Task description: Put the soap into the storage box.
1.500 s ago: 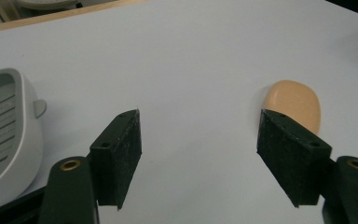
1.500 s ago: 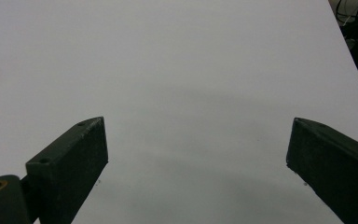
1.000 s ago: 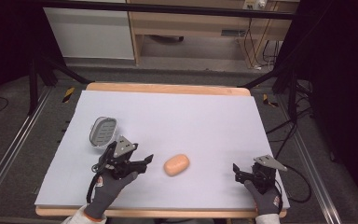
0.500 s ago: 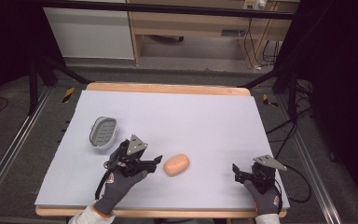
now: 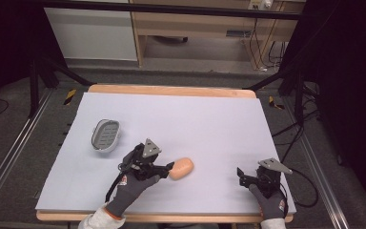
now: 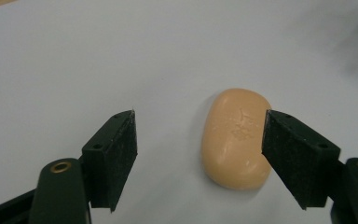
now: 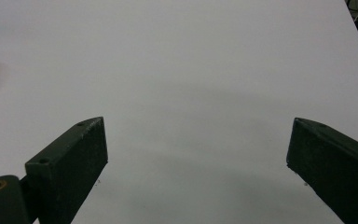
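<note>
The left gripper stands wide open around the soap, which lies on the table off-centre, against the jaw at 3 o'clock. Closing unevenly could skid it sideways. The right gripper hangs open, empty.

no legible text; only a faint, unreadable embossed mark on the soap bar

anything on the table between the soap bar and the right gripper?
Nothing. In the high view, the stretch of white table cover between the soap bar and the right gripper is bare.
</note>
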